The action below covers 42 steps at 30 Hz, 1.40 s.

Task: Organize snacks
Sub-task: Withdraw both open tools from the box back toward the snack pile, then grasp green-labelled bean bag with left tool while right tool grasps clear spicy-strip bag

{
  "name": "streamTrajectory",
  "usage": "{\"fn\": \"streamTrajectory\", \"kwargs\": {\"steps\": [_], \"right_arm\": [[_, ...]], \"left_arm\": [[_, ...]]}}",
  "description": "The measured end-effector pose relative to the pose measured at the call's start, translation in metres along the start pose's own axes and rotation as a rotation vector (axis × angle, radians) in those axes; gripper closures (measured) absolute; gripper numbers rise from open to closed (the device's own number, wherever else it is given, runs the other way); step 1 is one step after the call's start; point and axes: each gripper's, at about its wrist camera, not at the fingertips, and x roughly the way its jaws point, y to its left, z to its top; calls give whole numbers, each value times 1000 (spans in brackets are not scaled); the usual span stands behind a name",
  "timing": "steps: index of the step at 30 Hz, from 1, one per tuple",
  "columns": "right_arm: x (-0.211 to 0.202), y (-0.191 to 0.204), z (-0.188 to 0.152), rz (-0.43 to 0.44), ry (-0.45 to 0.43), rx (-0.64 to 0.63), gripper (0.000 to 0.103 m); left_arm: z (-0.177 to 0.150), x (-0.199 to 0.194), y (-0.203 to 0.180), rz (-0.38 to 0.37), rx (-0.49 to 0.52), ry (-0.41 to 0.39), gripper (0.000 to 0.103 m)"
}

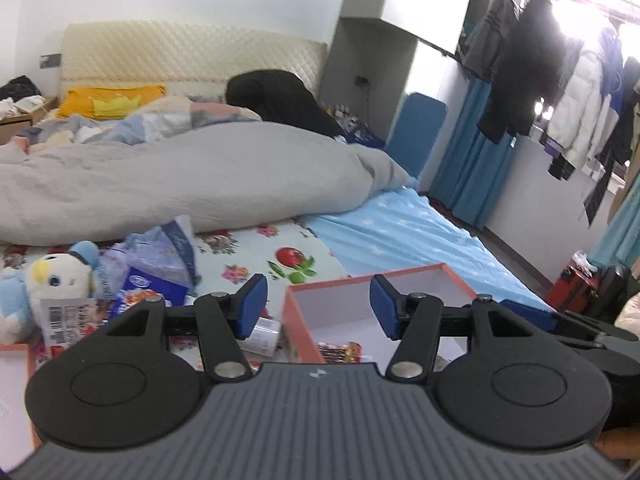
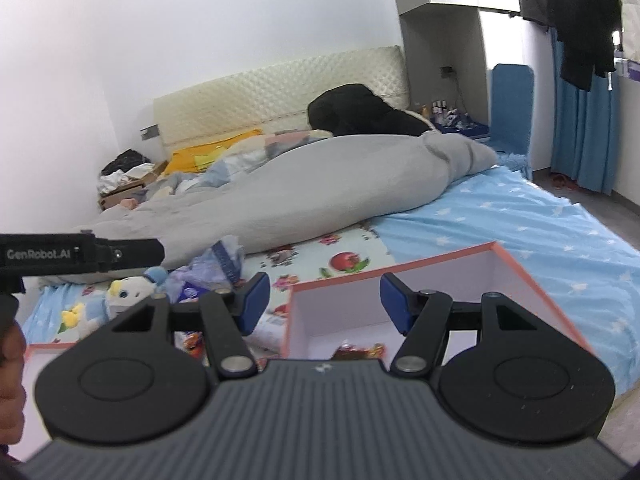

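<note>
one open box [image 1: 304,320], orange-rimmed with white inner walls, resting on the bed near the viewer, its long axis running from near-left to far-right across the patterned sheet; inside, at its near end, a small cluster of red and yellow snack packets [image 1: 340,350], partly cut off by the gripper body. loose snacks outside the box lie to its left: a white wrapped item [image 1: 262,334] just beside the box's left wall, a blue packet [image 1: 154,286] and a crinkled clear bag [image 1: 160,248] farther left, near a plush toy [image 1: 60,280]. left gripper [image 1: 318,306]: jaws apart at a middling width, nothing between the pads, hovering over the box's left wall, so the loose pile lies down and to its left; by my reading it is the nearer hand to that pile. right gripper [image 2: 324,302]: likewise parted and empty, over the box's near-left corner, box interior down and to the right. a second orange-edged piece [image 1: 16,360], maybe the lid, is cut off at far left. packet labels are blurred and unreadable; the box floor and how many snacks it holds are mostly hidden. grey duvet [image 1: 180,176] lies beyond.
</note>
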Motion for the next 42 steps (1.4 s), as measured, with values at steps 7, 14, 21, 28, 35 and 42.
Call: {"fn": "streamTrajectory", "kwargs": {"steps": [7, 14, 21, 28, 35, 42], "right_arm": [[-6, 31, -10, 43, -9, -30, 40], [-15, 51, -20, 81, -8, -46, 40], [-23, 69, -41, 102, 20, -86, 40], [-21, 79, -61, 103, 73, -65, 40], [-19, 103, -78, 143, 106, -91, 40], [-15, 115, -95, 158, 143, -122, 40]], "left_arm": [[-13, -34, 23, 49, 16, -36, 41], [-30, -64, 40, 96, -1, -57, 41], [-65, -73, 57, 140, -30, -26, 41], [-100, -76, 73, 165, -52, 29, 41], [-116, -80, 88, 189, -89, 42, 41], [-146, -88, 116, 228, -160, 69, 41]]}}
